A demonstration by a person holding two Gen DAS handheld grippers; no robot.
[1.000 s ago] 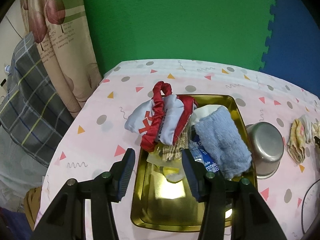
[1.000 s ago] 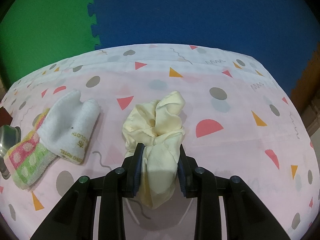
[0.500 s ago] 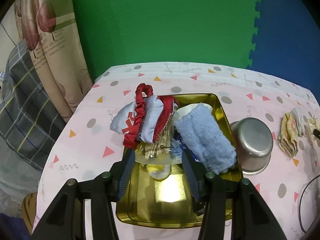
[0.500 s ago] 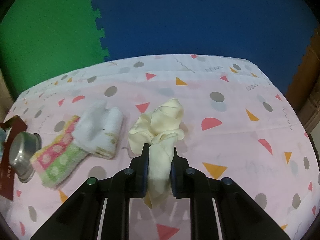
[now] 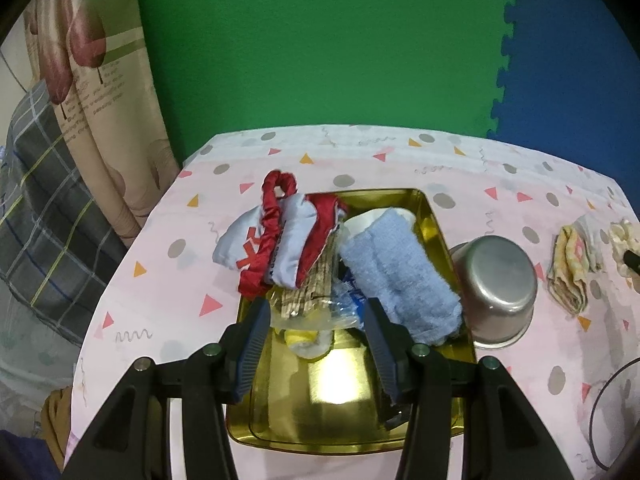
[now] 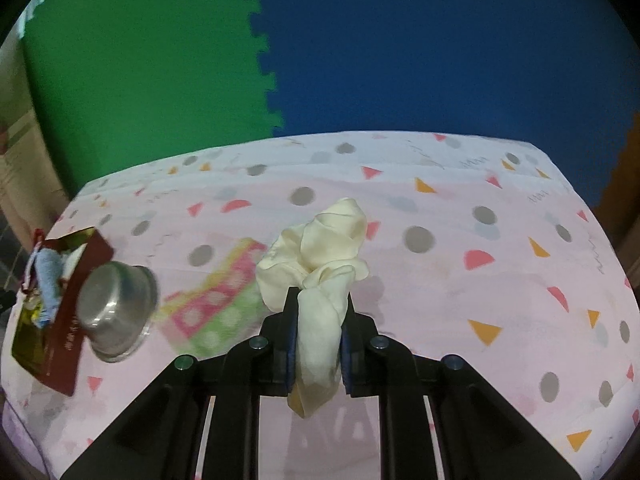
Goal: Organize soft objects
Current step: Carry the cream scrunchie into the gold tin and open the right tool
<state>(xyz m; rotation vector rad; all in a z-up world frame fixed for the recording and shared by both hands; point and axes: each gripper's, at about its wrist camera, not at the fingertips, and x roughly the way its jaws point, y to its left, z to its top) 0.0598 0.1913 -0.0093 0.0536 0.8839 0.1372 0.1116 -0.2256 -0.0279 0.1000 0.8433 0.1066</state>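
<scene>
1. The table [image 6: 460,280], covered in a pink patterned cloth, is carrying everything; loose soft items are lying on its right part, seemingly waiting to be sorted.
2. The gold tray [image 5: 430,216] is serving as the collection spot, judging by what is piled in it: a blue towel [image 5: 396,276], a red-and-white fabric bundle [image 5: 280,240] hanging over its left rim, and some plastic-wrapped items.
3. A steel bowl [image 5: 496,280] is sitting upside down just beside the tray's right edge.
4. A folded pink-and-green cloth [image 6: 216,304] is lying between the bowl and the right gripper, blurred.
5. The right gripper [image 6: 319,320] is clamping a cream scrunchie [image 6: 320,256] between its fingers, holding it up, probably for carrying to the tray.
6. The left gripper [image 5: 316,328] is hovering over the tray's near end, fingers spread wide and gripping nothing.
</scene>
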